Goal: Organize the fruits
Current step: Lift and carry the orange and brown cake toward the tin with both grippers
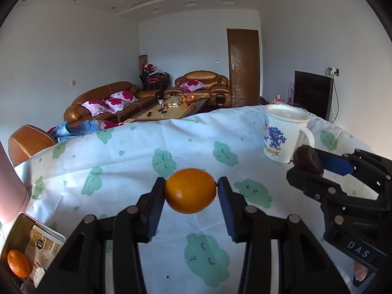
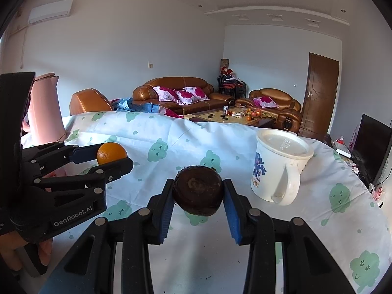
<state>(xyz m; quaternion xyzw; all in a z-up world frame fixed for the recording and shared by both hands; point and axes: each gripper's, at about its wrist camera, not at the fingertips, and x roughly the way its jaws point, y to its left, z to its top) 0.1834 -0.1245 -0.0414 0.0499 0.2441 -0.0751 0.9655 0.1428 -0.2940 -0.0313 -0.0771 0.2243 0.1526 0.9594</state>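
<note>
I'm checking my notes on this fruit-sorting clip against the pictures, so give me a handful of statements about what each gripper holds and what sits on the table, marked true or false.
1. The left gripper holds an orange between its fingers. True.
2. The right gripper is open, with nothing in it. False: it is shut on a dark brown fruit.
3. The white mug stands upright with a lid on top. True.
4. The mug lies on its side on the tablecloth. False: it stands upright.
5. A second orange lies in the tin at lower left. True.
</note>
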